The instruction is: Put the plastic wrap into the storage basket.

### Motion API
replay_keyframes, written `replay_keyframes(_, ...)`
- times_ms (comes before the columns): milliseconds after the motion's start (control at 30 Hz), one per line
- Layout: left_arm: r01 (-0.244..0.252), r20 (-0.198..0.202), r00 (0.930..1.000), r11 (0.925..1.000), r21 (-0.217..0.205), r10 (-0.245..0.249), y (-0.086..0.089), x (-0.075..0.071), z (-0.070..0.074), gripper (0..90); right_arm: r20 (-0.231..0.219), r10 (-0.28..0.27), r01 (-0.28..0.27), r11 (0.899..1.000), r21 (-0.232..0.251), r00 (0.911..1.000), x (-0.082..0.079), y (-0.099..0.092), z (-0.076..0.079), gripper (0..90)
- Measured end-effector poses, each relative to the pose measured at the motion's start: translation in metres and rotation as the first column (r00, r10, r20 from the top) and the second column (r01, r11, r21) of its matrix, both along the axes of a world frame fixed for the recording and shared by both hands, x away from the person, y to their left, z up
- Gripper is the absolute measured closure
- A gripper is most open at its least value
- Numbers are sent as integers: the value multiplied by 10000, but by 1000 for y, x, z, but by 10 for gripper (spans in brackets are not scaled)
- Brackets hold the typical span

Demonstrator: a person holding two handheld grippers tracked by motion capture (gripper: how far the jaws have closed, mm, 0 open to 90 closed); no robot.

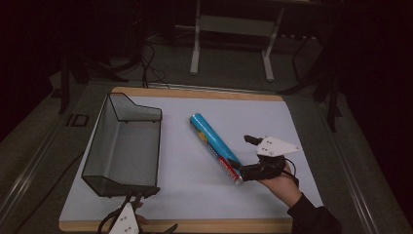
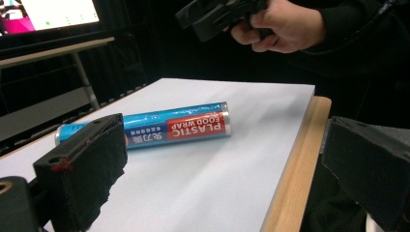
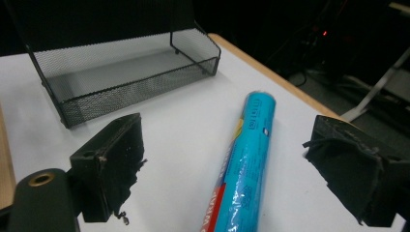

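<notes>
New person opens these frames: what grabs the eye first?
The bright blue roll of plastic wrap, lying slantwise mid-table on the white sheet. Next, the right tongs, open at the roll's near red end, one jaw either side of it in the right gripper view. Then the empty black mesh tray at the table's left.

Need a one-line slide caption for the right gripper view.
Open right tool straddling a blue plastic food wrap roll on the white table, black mesh tray beyond.

1. The mesh tray (image 1: 124,146) stands on the left part of the desk (image 1: 195,195).
2. The plastic wrap roll (image 1: 215,146) lies right of it, apart.
3. The right gripper (image 1: 247,156) sits at the roll's near end.
4. The left gripper (image 1: 127,222) is at the desk's near edge, before the tray.
</notes>
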State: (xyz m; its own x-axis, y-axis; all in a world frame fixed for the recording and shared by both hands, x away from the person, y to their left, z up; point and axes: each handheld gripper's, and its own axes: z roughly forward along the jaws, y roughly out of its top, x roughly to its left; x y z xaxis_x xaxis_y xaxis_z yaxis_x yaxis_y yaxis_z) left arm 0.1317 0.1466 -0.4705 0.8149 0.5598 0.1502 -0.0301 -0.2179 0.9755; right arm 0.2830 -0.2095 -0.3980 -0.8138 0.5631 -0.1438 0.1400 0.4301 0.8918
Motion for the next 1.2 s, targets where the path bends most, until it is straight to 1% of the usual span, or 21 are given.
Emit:
replay_keyframes(233,11,5,10000,10000,-21,-11,0,0,0,29,-83,-144,142,9997,-221,9999,20,16,-5,126)
replay_keyframes(400,26,-8,10000,10000,-24,-26,0,0,0,29,-332,-260,247,9990,-380,9991,35,27,-12,126)
replay_keyframes(467,26,-9,10000,10000,-31,-26,0,0,0,29,-477,-287,262,9982,-536,9984,41,32,-15,126)
replay_keyframes(500,31,-13,10000,10000,-35,-31,0,0,0,29,-477,-324,298,9980,-549,9983,44,34,-17,126)
replay_keyframes(600,45,-28,10000,10000,-26,-45,1,0,0,29,-713,-383,334,9971,-684,9967,52,40,-22,126)
replay_keyframes(800,65,-38,10000,10000,-13,-65,1,0,0,29,-1169,-675,550,9927,-1074,9908,71,50,-31,127)
replay_keyframes(867,83,-45,10000,10000,-32,-83,1,0,0,29,-1240,-754,603,9908,-1215,9894,77,54,-34,127)
replay_keyframes(967,94,-50,9999,9999,-49,-95,1,0,0,29,-1514,-892,673,9873,-1439,9844,86,58,-38,127)
replay_keyframes(1033,90,-64,9999,9999,-62,-90,1,0,0,29,-1721,-1005,747,9859,-1499,9799,92,60,-42,128)
replay_keyframes(1067,90,-64,9999,9999,-62,-90,1,0,0,29,-1721,-1005,747,9859,-1499,9799,92,60,-42,128)
replay_keyframes(1100,103,-58,9999,9999,-65,-103,1,0,0,29,-1882,-1040,733,9838,-1637,9766,97,63,-45,128)
replay_keyframes(1133,99,-55,9999,9999,-59,-99,1,0,0,29,-1920,-1078,750,9824,-1708,9754,99,64,-46,129)
replay_keyframes(1167,115,-63,9999,9999,-81,-116,1,0,0,29,-1976,-1085,710,9796,-1880,9743,101,66,-47,129)
replay_keyframes(1200,115,-63,9999,9999,-81,-116,1,0,0,29,-1976,-1085,710,9796,-1880,9743,101,66,-47,129)
